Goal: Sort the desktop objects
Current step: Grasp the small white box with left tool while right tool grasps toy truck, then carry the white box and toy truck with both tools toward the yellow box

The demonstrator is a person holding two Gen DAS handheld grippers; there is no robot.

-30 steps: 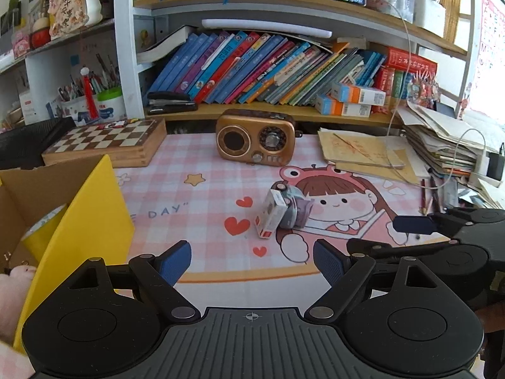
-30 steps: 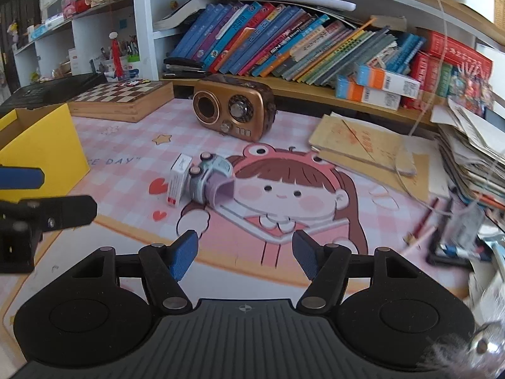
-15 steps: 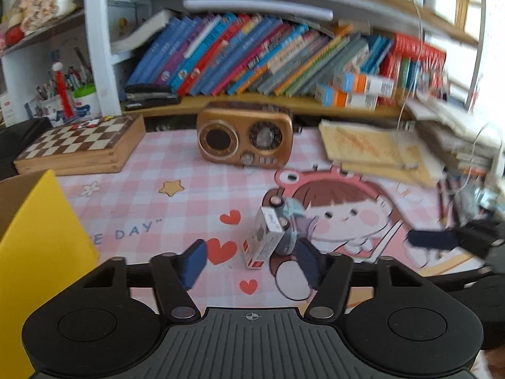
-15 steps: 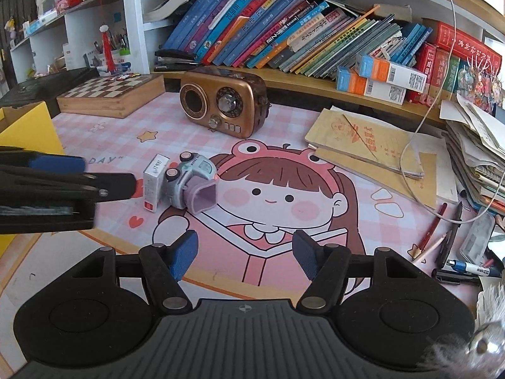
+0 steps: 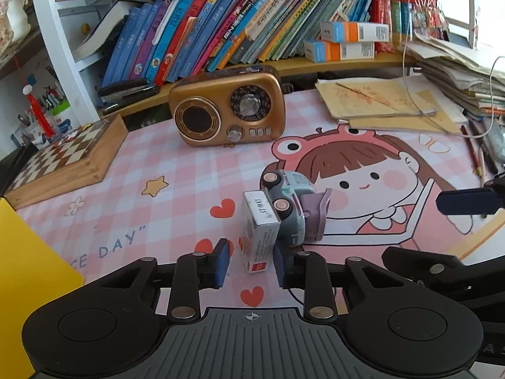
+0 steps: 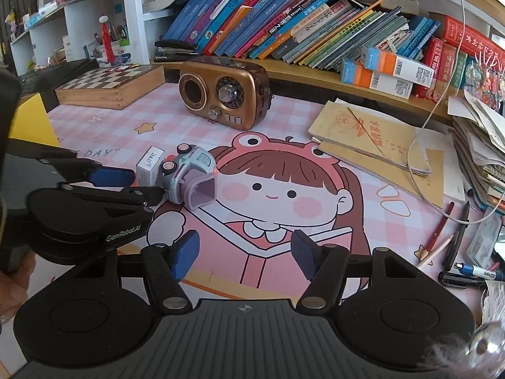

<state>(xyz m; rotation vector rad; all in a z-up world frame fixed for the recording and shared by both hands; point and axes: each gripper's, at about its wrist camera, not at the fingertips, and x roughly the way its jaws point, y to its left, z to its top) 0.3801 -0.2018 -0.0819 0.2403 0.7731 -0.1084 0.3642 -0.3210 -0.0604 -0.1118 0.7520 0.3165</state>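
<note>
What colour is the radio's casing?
Golden brown radio, clearest in the left wrist view.

Right gripper [image 6: 244, 252] held above pink desk mat [image 6: 315, 221], blue pads apart, nothing between; left gripper [image 6: 139, 183] at left, fingers straddling small white box [image 6: 150, 165] beside toy car [image 6: 189, 177]; brown radio [image 6: 224, 94] behind

White shelving [image 6: 135, 15] behind, wooden shelf boards [image 5: 315, 64] crammed with leaning books [image 5: 202, 34]. Below – a pink checked desk mat [image 5: 176, 170]. Bright daylight from the right.
</note>
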